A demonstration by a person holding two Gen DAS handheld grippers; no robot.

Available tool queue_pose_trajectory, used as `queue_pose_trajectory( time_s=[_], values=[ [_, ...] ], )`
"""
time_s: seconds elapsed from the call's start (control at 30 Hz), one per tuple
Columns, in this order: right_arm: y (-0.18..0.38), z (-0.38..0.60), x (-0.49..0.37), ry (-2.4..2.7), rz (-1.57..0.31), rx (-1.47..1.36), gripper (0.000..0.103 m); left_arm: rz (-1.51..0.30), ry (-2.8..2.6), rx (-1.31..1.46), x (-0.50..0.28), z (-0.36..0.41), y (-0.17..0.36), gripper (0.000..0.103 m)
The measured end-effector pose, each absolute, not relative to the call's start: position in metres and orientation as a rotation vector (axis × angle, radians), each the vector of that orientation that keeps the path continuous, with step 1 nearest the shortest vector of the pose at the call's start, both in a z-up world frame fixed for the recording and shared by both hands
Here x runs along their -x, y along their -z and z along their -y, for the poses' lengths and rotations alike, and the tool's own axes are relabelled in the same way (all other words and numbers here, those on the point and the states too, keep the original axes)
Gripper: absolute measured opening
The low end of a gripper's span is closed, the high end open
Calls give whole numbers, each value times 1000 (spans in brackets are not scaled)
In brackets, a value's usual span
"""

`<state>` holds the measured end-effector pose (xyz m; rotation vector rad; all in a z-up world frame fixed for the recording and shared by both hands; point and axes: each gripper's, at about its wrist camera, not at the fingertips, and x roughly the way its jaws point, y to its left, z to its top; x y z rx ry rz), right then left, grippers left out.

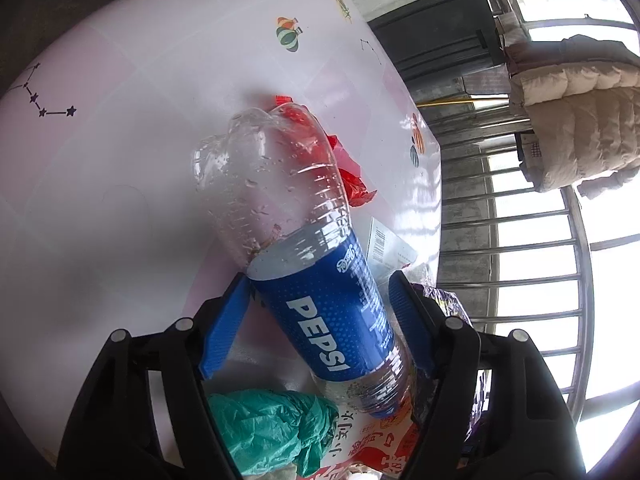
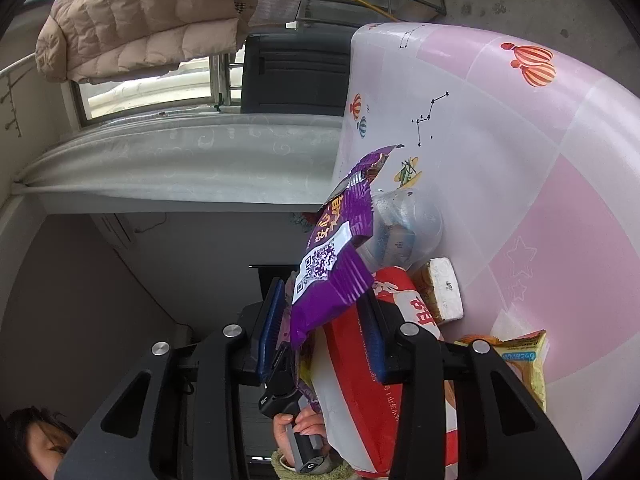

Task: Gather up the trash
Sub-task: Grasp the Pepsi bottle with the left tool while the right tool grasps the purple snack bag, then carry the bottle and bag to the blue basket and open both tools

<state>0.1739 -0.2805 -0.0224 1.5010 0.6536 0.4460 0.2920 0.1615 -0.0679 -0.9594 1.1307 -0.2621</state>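
In the left wrist view an empty Pepsi bottle (image 1: 316, 276) with a blue label lies between the blue pads of my left gripper (image 1: 320, 296); the pads stand apart on either side of it, the left one touching the label. Red wrapper scraps (image 1: 352, 168) lie behind the bottle. A teal plastic bag (image 1: 272, 428) and a red-and-white snack bag (image 1: 376, 444) lie below it. In the right wrist view my right gripper (image 2: 324, 312) is shut on a purple snack wrapper (image 2: 336, 248). A red-and-white snack bag (image 2: 360, 380) lies under it, beside a clear plastic cup (image 2: 404, 228).
The table has a pink-and-white cloth (image 2: 540, 160) with balloon prints. A white block (image 2: 444, 288) and a yellow snack packet (image 2: 524, 364) lie near the right gripper. A card (image 1: 384, 244) lies by the bottle. A beige quilt (image 1: 580, 120) hangs on window rails (image 1: 520, 248).
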Motion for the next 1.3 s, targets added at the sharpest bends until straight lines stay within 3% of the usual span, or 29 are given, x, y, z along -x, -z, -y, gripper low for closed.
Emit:
queue_pose_trajectory(
  time_s=[0.2, 0.3, 0.53, 1.03, 1.3],
  values=[
    [23, 284, -172, -493, -624, -1537, 17, -1154, 265, 1049, -295, -164, 84, 66],
    [24, 286, -167, -515, -608, -1544, 11, -1141, 268, 1053, -296, -163, 86, 62],
    [11, 290, -166, -567, -560, -1526, 7, -1054, 300, 994, -290, -161, 66, 60],
    [-68, 294, -149, -721, -402, -1395, 5, -660, 400, 620, -234, -138, -76, 57],
    [-113, 322, -89, -732, -251, -1330, 5, -559, 503, 481, -187, -96, -140, 57]
  ],
)
